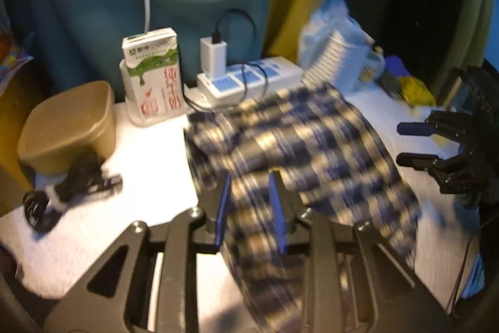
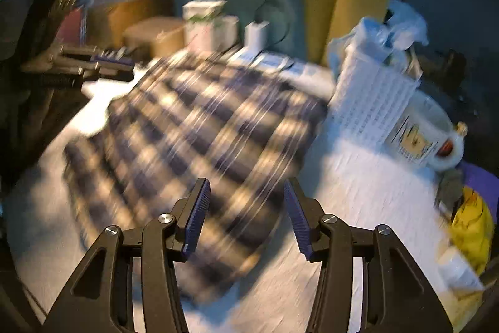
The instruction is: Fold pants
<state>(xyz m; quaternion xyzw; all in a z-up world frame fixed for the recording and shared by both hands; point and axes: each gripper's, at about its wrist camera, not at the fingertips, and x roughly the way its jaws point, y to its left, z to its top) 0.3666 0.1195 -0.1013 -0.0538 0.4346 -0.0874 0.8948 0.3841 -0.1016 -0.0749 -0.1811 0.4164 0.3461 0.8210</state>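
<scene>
The plaid pants [image 1: 290, 139], dark blue and cream, lie spread on the white table [image 1: 149, 152]; they also show blurred in the right wrist view [image 2: 199, 127]. My left gripper [image 1: 251, 186] has its blue pads on either side of a fold of the pants, with cloth between them. My right gripper [image 2: 246, 192] is open and empty, just above the near edge of the pants; it shows from the side in the left wrist view [image 1: 405, 142], to the right of the pants.
A milk carton [image 1: 152, 74], a power strip with a charger [image 1: 246, 80], a brown lidded box [image 1: 68, 127] and a black cable bundle [image 1: 68, 189] stand at the back left. A white basket with bags [image 2: 374, 89], a jar [image 2: 427, 133] and yellow cloth [image 2: 471, 227] crowd the right.
</scene>
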